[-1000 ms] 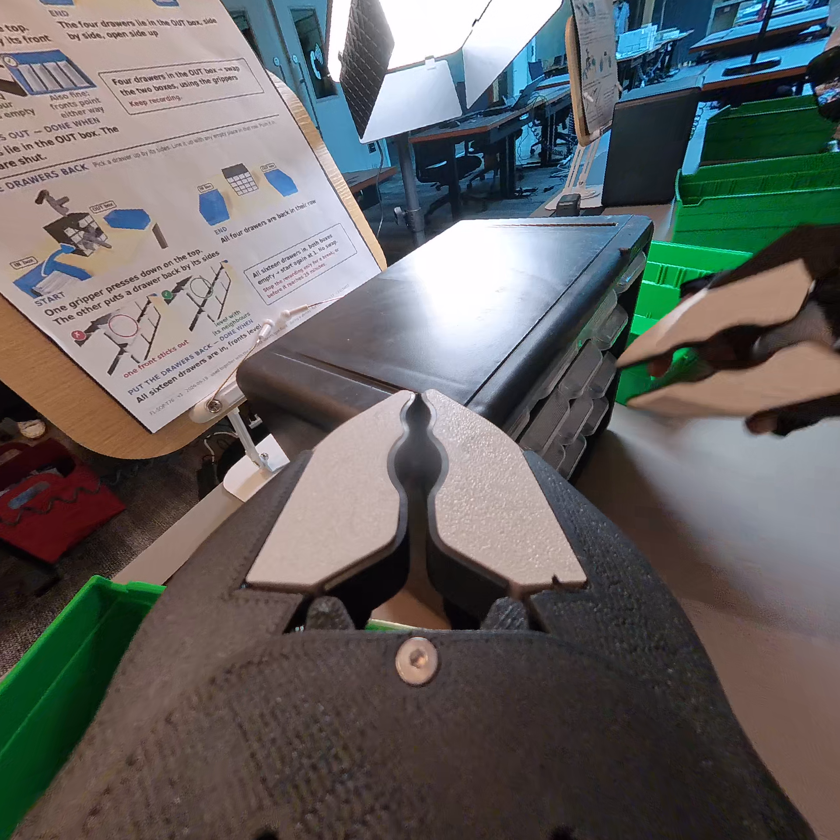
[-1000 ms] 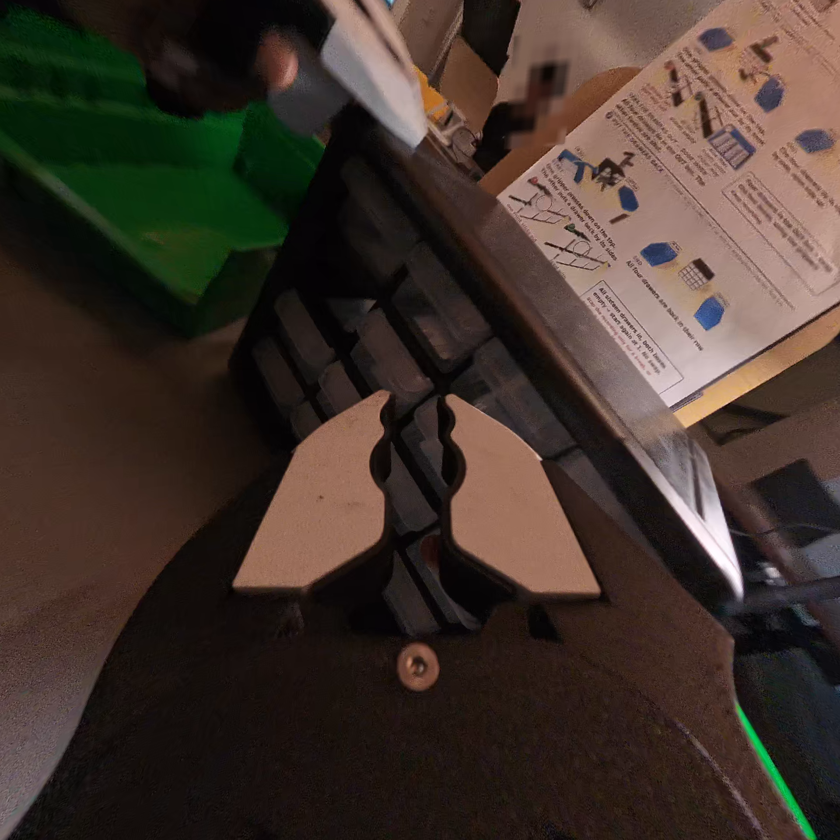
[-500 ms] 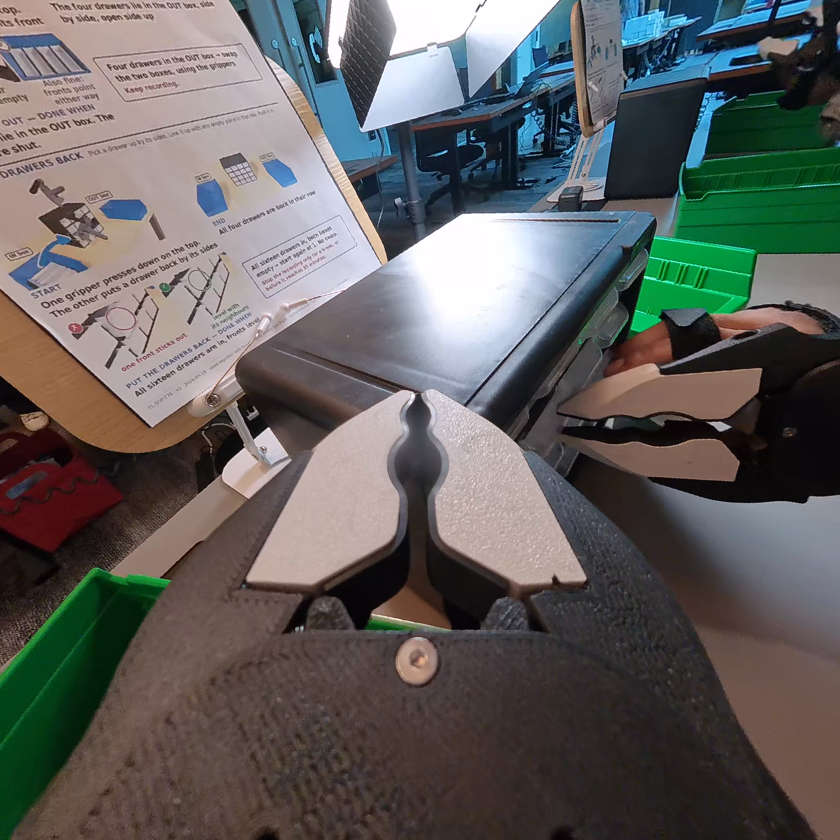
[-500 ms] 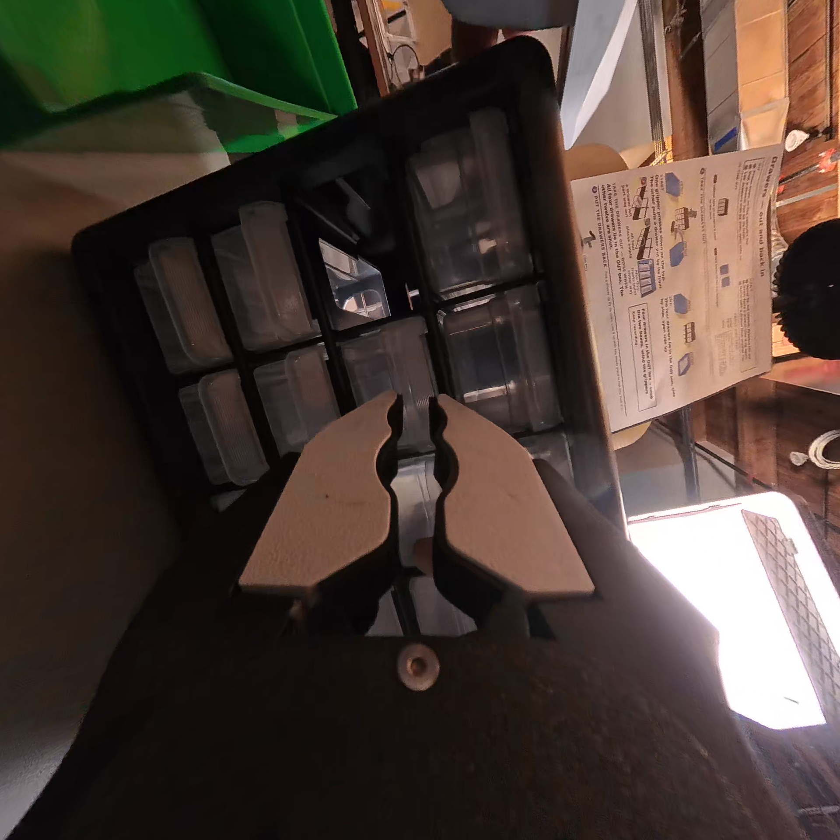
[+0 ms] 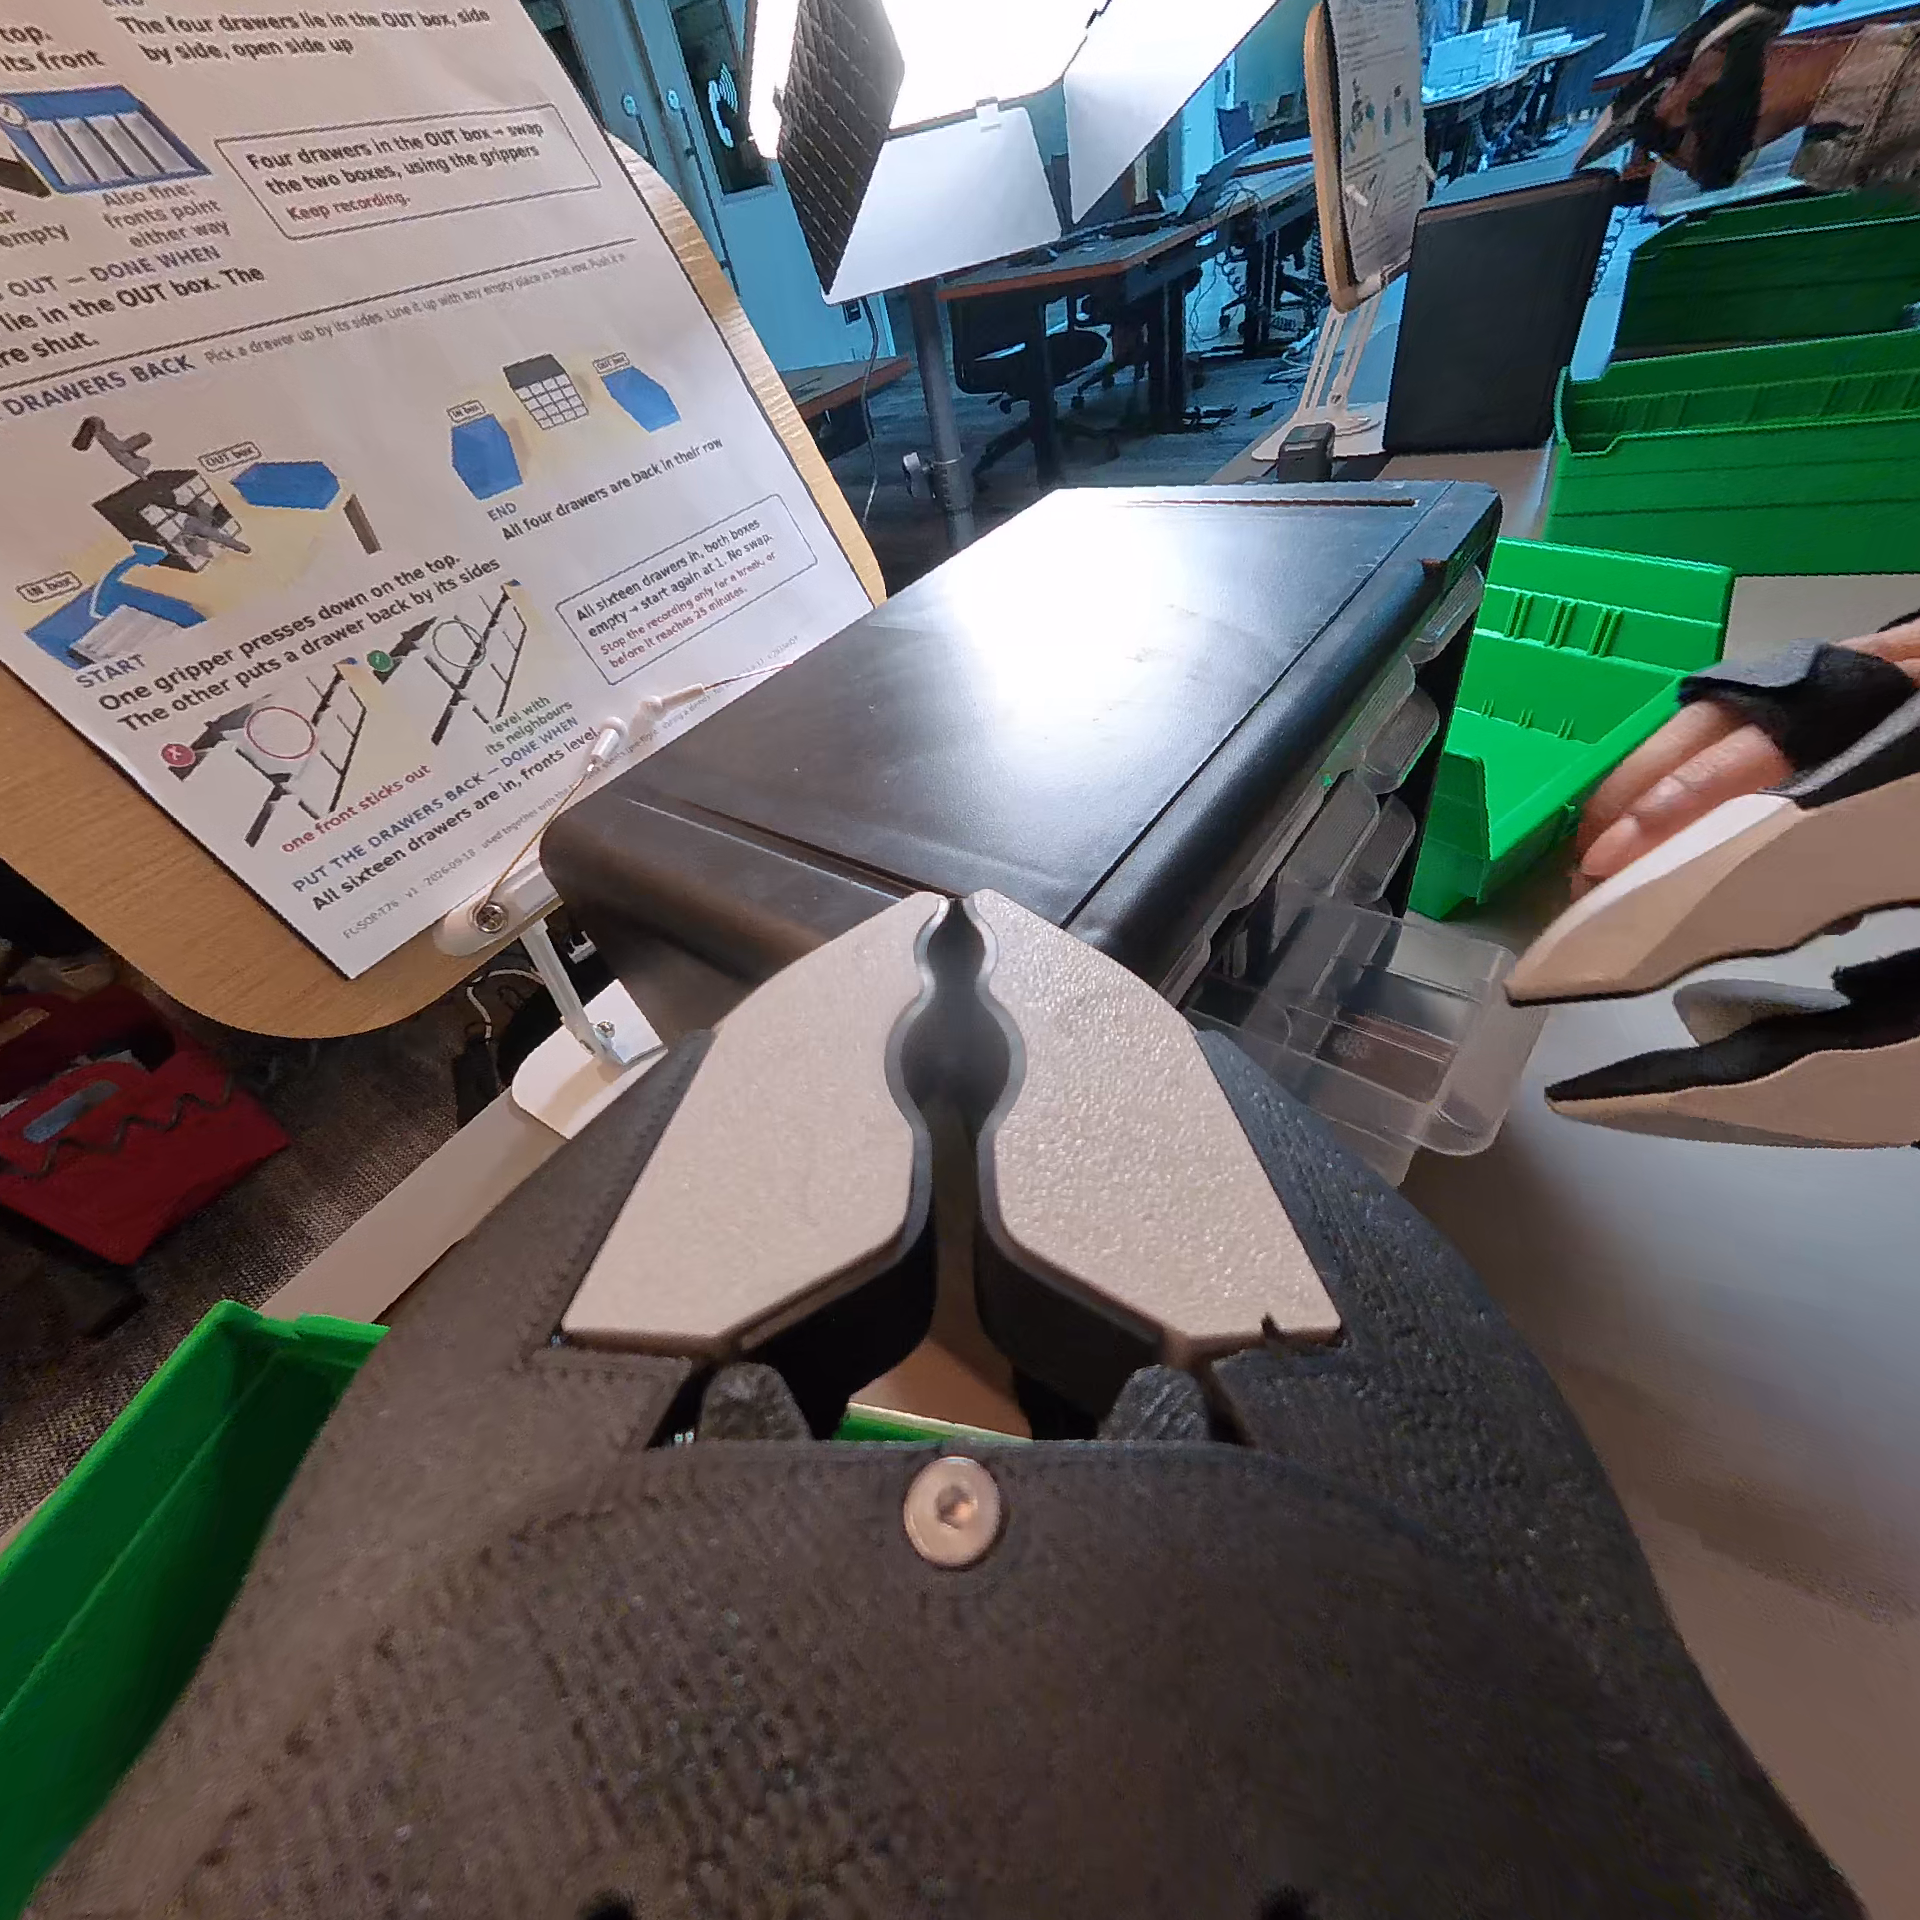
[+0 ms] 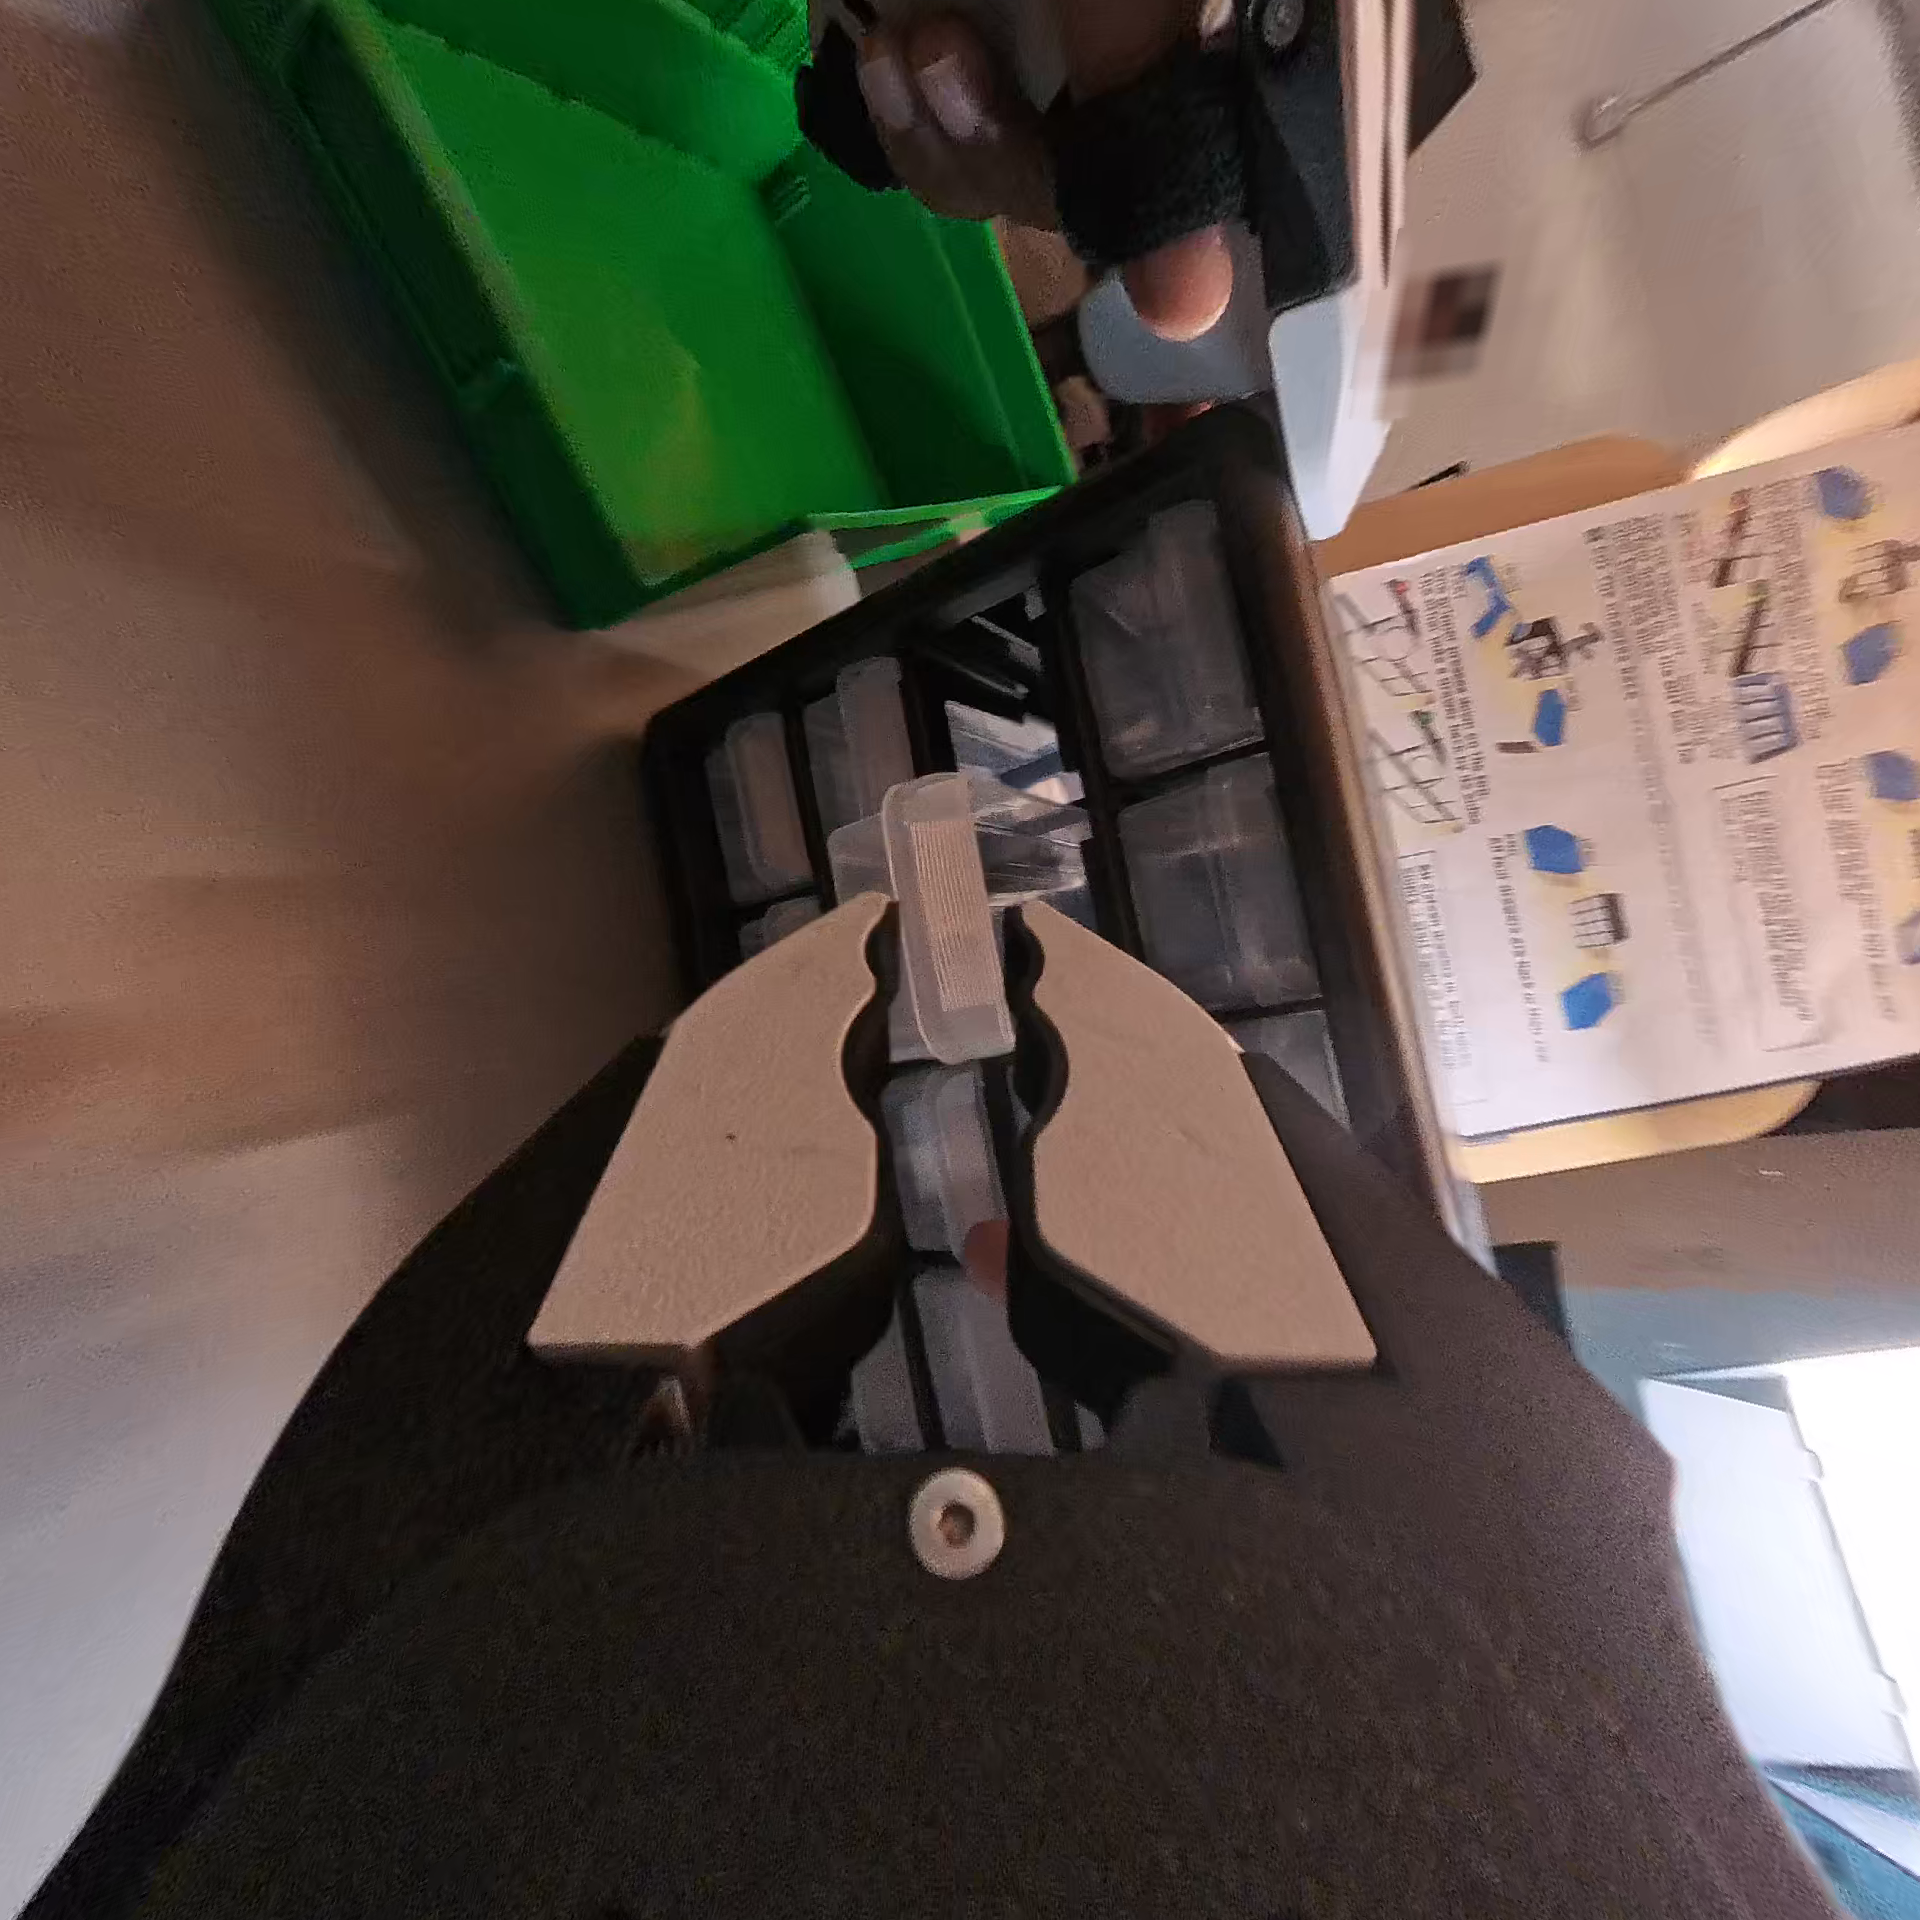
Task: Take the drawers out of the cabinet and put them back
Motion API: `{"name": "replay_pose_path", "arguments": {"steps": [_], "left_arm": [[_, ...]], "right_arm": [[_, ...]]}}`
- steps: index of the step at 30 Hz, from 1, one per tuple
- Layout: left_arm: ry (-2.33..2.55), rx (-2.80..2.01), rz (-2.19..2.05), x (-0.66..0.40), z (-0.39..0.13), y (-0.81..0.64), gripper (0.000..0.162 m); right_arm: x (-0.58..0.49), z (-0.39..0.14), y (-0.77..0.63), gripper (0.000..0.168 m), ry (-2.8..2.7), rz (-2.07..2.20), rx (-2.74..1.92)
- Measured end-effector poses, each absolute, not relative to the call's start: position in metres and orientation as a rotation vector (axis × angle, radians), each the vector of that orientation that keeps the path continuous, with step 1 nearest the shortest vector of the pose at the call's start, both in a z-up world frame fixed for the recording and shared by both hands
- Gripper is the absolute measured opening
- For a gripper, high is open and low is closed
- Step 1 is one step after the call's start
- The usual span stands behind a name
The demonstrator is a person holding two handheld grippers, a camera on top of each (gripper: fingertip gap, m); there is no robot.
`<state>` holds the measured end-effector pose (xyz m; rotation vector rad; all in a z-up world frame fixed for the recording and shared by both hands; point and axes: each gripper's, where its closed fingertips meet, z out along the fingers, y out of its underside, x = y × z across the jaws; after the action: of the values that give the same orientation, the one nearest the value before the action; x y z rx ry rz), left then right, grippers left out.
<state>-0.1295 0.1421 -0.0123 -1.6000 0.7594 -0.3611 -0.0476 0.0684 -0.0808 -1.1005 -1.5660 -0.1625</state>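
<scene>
One clear drawer (image 5: 1382, 1029) now slid halfway out of cabinet (image 5: 1049, 707) — right gripper (image 6: 951, 914) clamped on its handle, left gripper (image 5: 954, 914) closed, empty — extraction underway.

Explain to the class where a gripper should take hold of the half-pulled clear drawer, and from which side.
Grip the front handle lip of the clear drawer, coming straight at the cabinet front. The lip is a thin tab jutting forward, and the right gripper pinches it there already.
</scene>
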Motion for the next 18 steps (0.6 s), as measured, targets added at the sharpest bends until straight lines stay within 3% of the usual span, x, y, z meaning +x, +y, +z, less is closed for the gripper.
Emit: {"name": "replay_pose_path", "arguments": {"steps": [1, 5, 8, 18], "left_arm": [[0.759, -1.6, -0.362, -0.129, -0.012, 0.142, 0.0], [0.76, -1.599, -0.364, -0.129, -0.012, 0.142, 0.0], [0.765, -1.597, -0.359, -0.129, -0.012, 0.142, 0.0], [0.769, -1.596, -0.359, -0.129, -0.012, 0.142, 0.0]], "right_arm": [[-0.048, -0.083, 0.07, 0.023, -1.589, -0.131, -1.138], [-0.051, -0.098, 0.079, 0.034, -1.7, -0.012, -1.274], [-0.05, -0.1, 0.082, 0.02, -1.753, 0.032, -1.294], [-0.032, -0.093, 0.032, 0.019, -1.923, 0.331, -1.357]]}}
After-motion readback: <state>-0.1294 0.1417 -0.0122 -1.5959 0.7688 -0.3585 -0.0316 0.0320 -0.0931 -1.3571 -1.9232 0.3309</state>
